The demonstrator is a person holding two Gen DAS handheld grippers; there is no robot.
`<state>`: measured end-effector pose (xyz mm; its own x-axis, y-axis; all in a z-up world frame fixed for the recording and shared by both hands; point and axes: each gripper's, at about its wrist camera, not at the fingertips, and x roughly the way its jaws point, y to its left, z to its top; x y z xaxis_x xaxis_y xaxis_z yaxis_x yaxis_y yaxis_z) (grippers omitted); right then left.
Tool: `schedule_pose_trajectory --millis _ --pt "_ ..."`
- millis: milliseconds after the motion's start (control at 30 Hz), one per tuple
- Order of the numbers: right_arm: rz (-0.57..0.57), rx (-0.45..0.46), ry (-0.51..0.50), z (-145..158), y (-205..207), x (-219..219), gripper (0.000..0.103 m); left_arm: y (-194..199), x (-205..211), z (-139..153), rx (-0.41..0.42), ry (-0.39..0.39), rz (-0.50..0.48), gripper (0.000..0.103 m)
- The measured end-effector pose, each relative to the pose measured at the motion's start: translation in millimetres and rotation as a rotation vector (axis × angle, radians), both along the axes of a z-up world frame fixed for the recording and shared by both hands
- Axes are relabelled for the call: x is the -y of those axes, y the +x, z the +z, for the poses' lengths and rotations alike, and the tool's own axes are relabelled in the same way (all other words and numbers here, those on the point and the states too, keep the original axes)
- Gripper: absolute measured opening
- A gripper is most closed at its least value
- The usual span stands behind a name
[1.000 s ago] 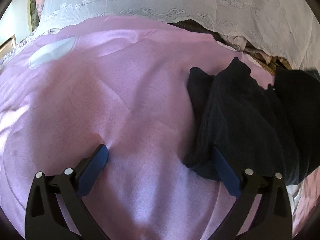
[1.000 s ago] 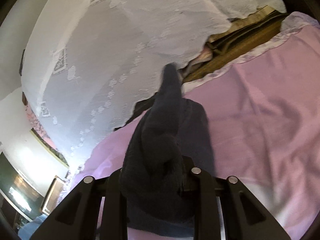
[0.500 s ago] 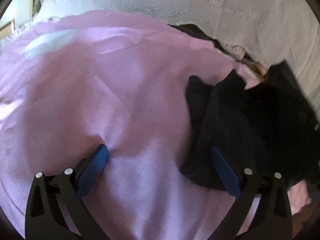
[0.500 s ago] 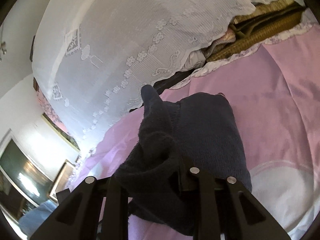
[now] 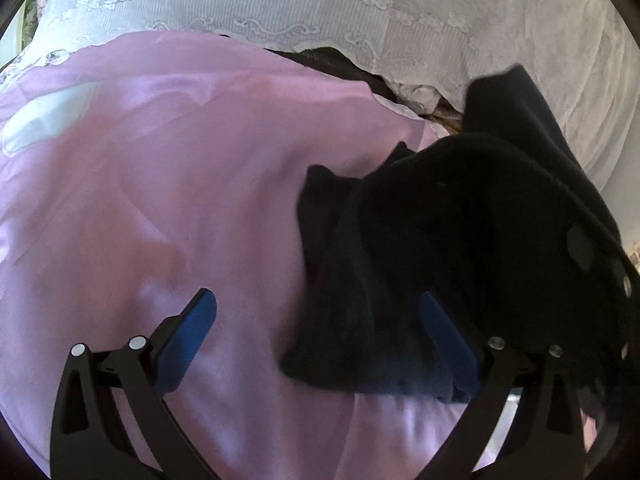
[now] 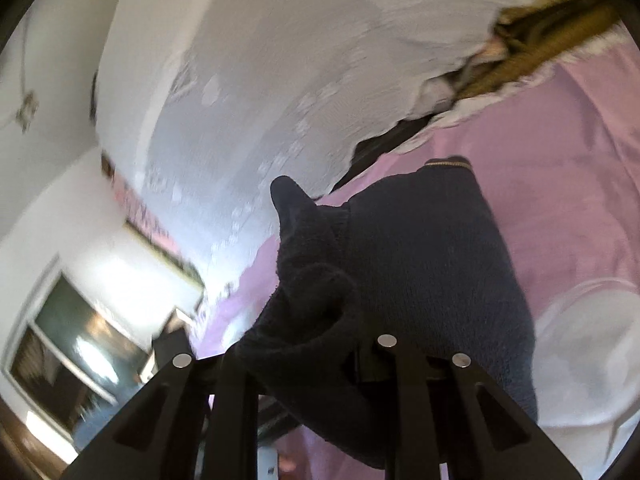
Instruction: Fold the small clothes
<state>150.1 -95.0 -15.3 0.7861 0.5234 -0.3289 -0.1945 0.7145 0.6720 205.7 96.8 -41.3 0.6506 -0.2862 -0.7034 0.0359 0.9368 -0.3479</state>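
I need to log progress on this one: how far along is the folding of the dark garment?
Early to midway. Done: nothing lies as a finished fold. In hand: the right gripper is shut on a bunched edge of the dark garment, lifting it over the part on the pink sheet. The left gripper is open at the garment's near edge. Left: laying it down and flattening it.

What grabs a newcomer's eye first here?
The dark garment, bunched and lifted off the pink sheet, with the right gripper shut on it. The left gripper is open low over the sheet, its right finger at the garment's near edge. Behind both hangs a white lace cloth.
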Motion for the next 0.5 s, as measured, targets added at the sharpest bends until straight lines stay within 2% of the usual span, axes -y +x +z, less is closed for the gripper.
schedule_pose_trajectory --millis 100,167,200,233,367,500 --pt "0.027 -0.005 -0.078 -4.2 -3.0 -21.9 0.021 12.9 -17.0 -12.9 -0.046 -0.012 0.059 0.099" --pt "0.028 -0.006 -0.133 -7.9 -2.3 -33.8 0.021 14.7 -32.8 -23.1 -0.087 -0.074 0.093 0.098" --pt "0.028 -0.006 -0.140 -9.2 -1.2 -36.4 0.020 15.4 -39.6 -24.2 -0.087 -0.116 0.098 0.098" --pt "0.022 -0.005 -0.142 -9.9 1.5 -38.6 0.020 15.0 -41.3 -21.8 -0.076 -0.124 0.102 0.098" --pt "0.001 0.001 -0.108 -6.7 8.5 -38.9 0.020 20.9 -39.3 -17.3 -0.045 -0.077 0.124 0.099" --pt "-0.016 0.031 -0.114 -2.1 8.2 -41.6 0.020 27.8 -40.7 -8.4 0.000 -0.094 0.120 0.099"
